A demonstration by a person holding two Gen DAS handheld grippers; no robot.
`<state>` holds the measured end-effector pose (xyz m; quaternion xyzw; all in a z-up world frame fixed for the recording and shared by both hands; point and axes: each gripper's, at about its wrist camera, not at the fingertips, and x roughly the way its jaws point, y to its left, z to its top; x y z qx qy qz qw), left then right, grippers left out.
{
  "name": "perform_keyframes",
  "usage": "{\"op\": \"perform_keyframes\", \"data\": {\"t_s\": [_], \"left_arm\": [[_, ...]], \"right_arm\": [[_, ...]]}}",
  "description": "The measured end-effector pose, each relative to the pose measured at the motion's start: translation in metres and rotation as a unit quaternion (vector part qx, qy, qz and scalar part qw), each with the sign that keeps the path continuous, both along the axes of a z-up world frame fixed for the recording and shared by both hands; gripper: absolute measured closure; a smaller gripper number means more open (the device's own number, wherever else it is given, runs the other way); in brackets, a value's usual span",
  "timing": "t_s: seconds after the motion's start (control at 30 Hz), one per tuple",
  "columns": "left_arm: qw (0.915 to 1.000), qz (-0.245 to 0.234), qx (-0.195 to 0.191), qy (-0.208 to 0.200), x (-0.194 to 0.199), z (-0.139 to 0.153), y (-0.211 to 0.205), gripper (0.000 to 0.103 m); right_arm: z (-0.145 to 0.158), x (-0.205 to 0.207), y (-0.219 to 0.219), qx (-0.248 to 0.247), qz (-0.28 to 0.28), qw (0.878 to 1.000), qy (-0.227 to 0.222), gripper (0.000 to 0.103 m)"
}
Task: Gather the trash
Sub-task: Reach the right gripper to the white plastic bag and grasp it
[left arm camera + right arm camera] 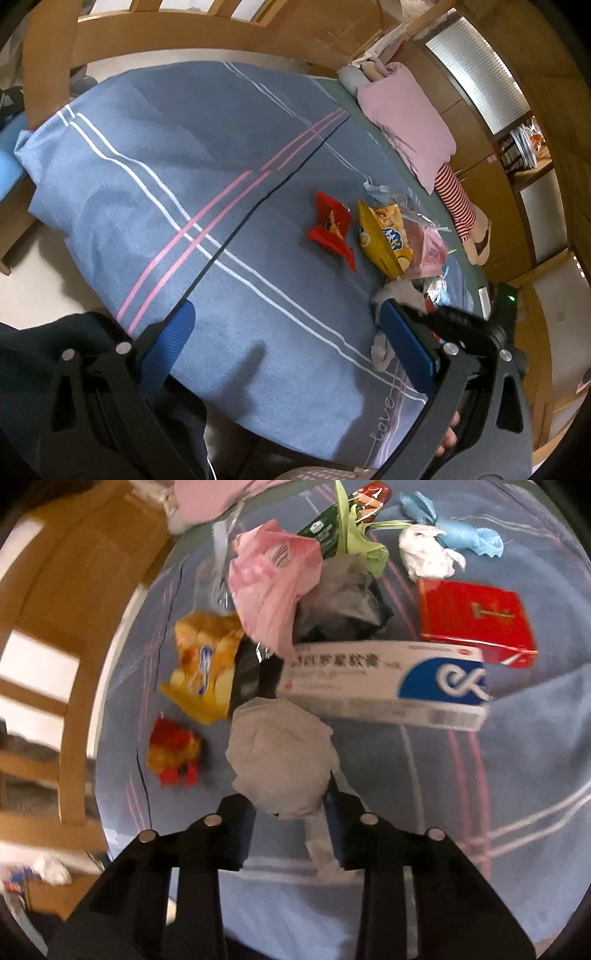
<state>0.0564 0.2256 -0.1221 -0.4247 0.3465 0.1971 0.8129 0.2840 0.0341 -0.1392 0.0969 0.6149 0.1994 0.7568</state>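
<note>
While the right gripper pinches a crumpled grey tissue wad between nearly closed fingers, the left gripper hangs wide open and empty above the blue striped bedspread. Just beyond the wad, a long white-and-blue box lies crosswise, with a yellow snack bag and a red wrapper to its left. Farther back sit a pink plastic bag, a red box, white tissue and a blue glove.

A blue striped cotton bedsheet is spread below a pink rectangular pillow and a wooden bed frame.
</note>
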Motion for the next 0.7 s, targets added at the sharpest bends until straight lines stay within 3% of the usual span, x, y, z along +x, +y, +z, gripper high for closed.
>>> {"op": "perform_keyframes", "data": {"t_s": [0.17,0.27,0.43,0.47,0.5,0.6,0.7], "left_arm": [[1.0000,-0.002,-0.002,0.002,0.003,-0.001,-0.002,0.003],[1.0000,-0.005,-0.006,0.003,0.004,-0.002,-0.003,0.003],[1.0000,-0.002,-0.002,0.002,0.003,-0.002,-0.003,0.003],[1.0000,-0.001,-0.002,0.002,0.003,-0.002,-0.003,0.003],[1.0000,0.000,-0.004,0.003,0.003,-0.003,-0.002,0.003],[0.9999,0.001,-0.010,0.002,0.003,-0.004,-0.002,0.003],[1.0000,-0.002,-0.005,0.000,0.003,-0.002,-0.004,0.003]], "right_arm": [[0.020,-0.023,-0.021,-0.085,0.079,0.993,0.021,0.064],[0.028,-0.018,-0.039,-0.064,0.054,0.996,0.015,0.051],[0.046,-0.002,-0.067,0.055,-0.013,0.998,-0.040,0.040],[0.049,-0.005,-0.070,0.059,-0.018,0.997,-0.052,0.030],[0.054,-0.007,-0.071,0.057,-0.022,0.996,-0.064,0.026],[0.060,-0.021,-0.080,0.032,-0.029,0.993,-0.107,0.026],[0.063,-0.035,-0.062,-0.020,0.010,0.990,-0.141,0.026]]}}
